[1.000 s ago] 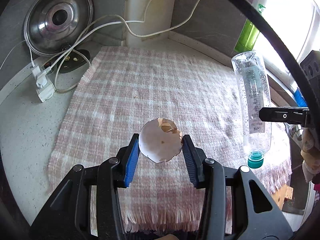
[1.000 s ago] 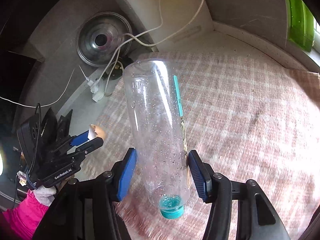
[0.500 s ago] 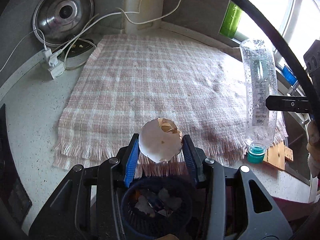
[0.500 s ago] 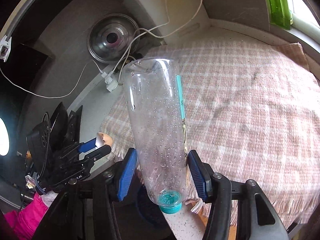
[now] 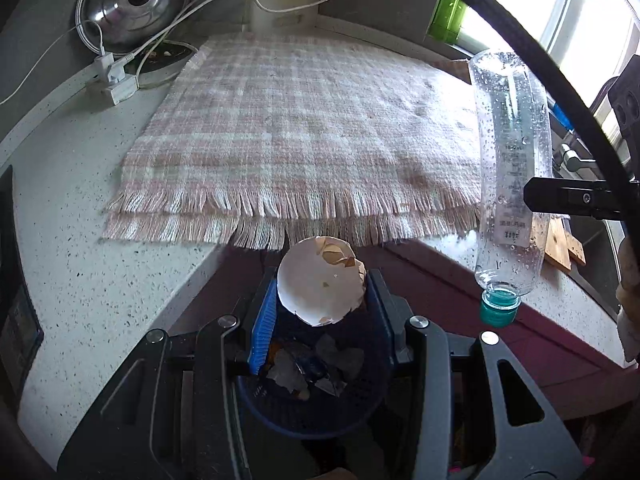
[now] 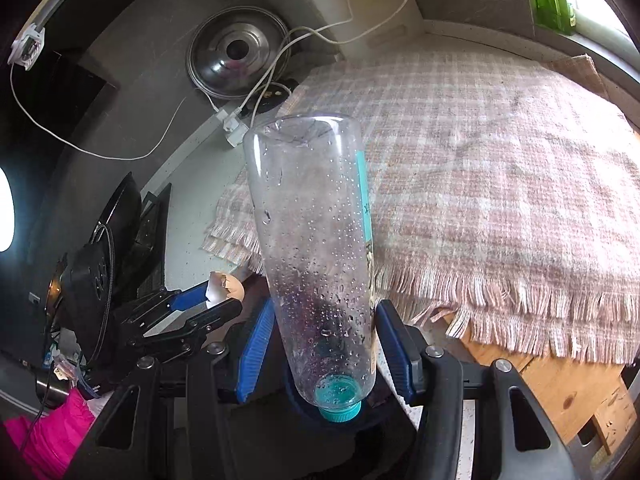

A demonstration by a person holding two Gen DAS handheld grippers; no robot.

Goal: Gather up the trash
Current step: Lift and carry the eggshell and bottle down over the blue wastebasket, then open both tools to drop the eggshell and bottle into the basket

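My left gripper (image 5: 322,312) is shut on a broken white eggshell (image 5: 320,280) and holds it above a dark blue mesh trash basket (image 5: 316,412) that has scraps in it. My right gripper (image 6: 324,356) is shut on a clear plastic bottle (image 6: 316,240) with a teal cap (image 6: 336,398), held cap down. The bottle also shows at the right of the left wrist view (image 5: 510,160). The left gripper with the eggshell (image 6: 224,284) shows at the left of the right wrist view.
A pink plaid cloth (image 5: 304,120) with fringe covers the speckled counter (image 5: 80,280). A steel lid (image 5: 132,4), white cables and a plug (image 5: 114,80) lie at the back left. A green bottle (image 5: 450,12) stands by the window. A wooden board (image 6: 560,384) is at the right.
Both grippers have pulled back off the cloth past the counter's front edge. The trash basket has come into view under the eggshell. Both holds are unchanged.
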